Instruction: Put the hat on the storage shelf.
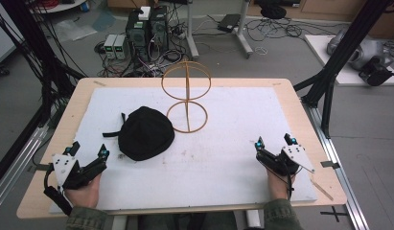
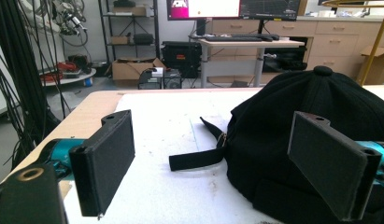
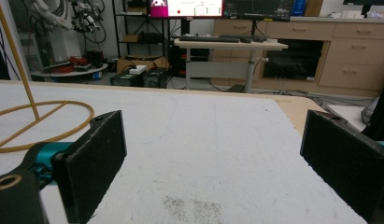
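A black cap [image 1: 145,132] lies on the white mat [image 1: 223,143] left of centre, its strap [image 1: 111,134] trailing to the left. Behind it a golden wire stand [image 1: 186,96] rises from a ring base to an upright ring. My left gripper [image 1: 88,152] rests at the near left, open and empty, a short way from the cap. In the left gripper view the cap [image 2: 316,126] lies just beyond the jaws, towards the right one, and its strap [image 2: 196,158] between them. My right gripper [image 1: 274,142] rests open at the near right over bare mat; the stand's base [image 3: 40,123] is at left.
The wooden table's edge [image 1: 70,115] frames the mat. Black frame posts [image 1: 329,86] stand at the right, cables and computer boxes [image 1: 146,33] on the floor behind. A desk with monitors [image 2: 227,28] lies far beyond.
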### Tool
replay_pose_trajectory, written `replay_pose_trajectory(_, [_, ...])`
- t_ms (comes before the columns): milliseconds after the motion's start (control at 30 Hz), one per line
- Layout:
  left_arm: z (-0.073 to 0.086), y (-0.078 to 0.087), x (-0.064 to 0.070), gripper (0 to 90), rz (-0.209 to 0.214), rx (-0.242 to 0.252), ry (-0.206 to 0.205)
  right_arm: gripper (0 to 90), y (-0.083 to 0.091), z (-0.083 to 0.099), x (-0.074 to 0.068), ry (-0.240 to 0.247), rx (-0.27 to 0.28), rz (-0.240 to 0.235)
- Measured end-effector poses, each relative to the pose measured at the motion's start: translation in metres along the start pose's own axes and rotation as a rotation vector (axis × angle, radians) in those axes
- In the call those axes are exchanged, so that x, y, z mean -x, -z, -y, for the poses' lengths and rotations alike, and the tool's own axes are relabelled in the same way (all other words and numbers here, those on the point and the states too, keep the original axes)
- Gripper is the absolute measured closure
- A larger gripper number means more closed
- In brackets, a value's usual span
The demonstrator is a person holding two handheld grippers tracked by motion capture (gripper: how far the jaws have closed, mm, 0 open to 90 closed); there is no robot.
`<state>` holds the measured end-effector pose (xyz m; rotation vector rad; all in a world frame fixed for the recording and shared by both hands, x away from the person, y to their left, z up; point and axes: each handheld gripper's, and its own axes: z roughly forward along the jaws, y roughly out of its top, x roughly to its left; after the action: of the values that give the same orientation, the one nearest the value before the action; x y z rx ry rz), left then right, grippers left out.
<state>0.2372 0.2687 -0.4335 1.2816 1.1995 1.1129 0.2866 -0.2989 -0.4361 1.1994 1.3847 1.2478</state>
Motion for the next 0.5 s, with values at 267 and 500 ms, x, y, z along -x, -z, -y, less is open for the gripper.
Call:
replay_pose_trajectory(267, [0.0004,0.0,-0.0027,15.1,-0.009,0.004,0.032,6.2,0.0013,0.0,0.0009,-0.002,0.003,0.004])
replay_pose_trajectory(500, [0.0001,0.0008,-0.0017,14.1,0.006,0.01,0.033,6.2,0.0015,0.0004,0.0012,-0.008,0.001,-0.001])
